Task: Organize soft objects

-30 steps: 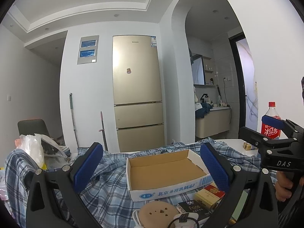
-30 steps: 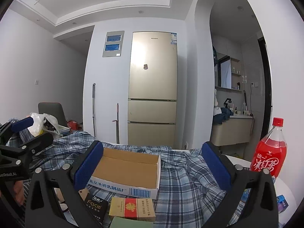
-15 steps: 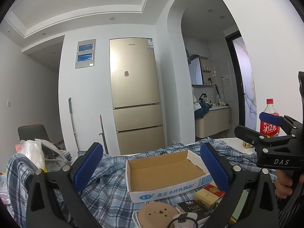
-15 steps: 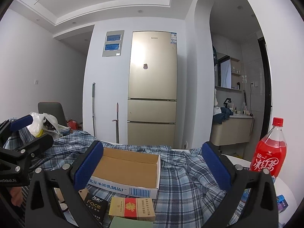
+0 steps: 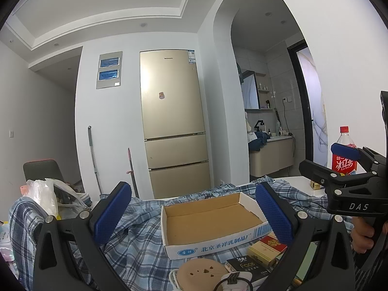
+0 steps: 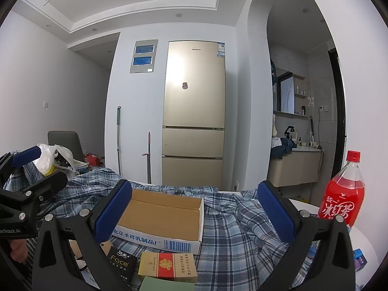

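My left gripper (image 5: 194, 215) hangs with its blue-padded jaws spread wide and nothing between them, level above the near edge of the table; my right gripper (image 6: 195, 214) is spread just as wide and equally bare; each shows in the other's view, at the far side of the frame, with a hand (image 5: 363, 236) on the right one's grip.

Working left to right across the table: at the left edge a white plastic bag (image 5: 43, 197) sits stuffed, with a dark chair (image 5: 42, 169) behind it; the blue plaid shirt (image 6: 232, 220), the soft thing I am here for, lies rumpled over most of the table, from the left edge across to the right side, bunched around the box; the open cardboard box (image 5: 208, 220) rests on the shirt near the middle, its brown floor bare; along the near edge in front of it lie a round tan disc with small holes (image 5: 202, 270), a black pack marked Face (image 6: 121, 263), and a red-and-gold cigarette pack (image 6: 168, 265) just beside it; toward the right edge a bare strip of white table (image 5: 298, 183) shows, and a red iced-tea bottle (image 6: 342, 191) stands upright there.

Beyond the table a gold refrigerator (image 6: 194, 111) stands against the wall.
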Tool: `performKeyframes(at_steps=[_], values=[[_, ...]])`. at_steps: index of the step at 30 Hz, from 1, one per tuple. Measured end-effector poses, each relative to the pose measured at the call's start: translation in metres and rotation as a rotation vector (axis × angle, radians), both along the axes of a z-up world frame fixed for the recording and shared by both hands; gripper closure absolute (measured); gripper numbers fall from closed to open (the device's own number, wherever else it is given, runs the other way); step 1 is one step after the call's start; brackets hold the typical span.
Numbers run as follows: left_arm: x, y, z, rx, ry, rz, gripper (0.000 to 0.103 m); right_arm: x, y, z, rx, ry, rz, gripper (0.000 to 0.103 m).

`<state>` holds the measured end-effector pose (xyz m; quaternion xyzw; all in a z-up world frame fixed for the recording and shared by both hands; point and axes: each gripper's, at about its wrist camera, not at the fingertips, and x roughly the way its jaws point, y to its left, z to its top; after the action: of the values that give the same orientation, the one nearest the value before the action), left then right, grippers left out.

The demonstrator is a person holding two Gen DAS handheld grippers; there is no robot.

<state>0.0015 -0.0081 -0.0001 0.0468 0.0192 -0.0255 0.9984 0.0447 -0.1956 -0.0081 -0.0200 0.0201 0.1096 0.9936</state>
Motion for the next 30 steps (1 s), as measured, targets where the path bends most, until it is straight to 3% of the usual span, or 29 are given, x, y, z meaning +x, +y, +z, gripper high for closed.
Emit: performKeyframes(at_steps=[30], values=[[0.0013,-0.0078,-0.0018,0.027,0.008,0.003,0.000,0.0033,-0.0006,-0.0015,-0.005,0.027,0.019,0.000]])
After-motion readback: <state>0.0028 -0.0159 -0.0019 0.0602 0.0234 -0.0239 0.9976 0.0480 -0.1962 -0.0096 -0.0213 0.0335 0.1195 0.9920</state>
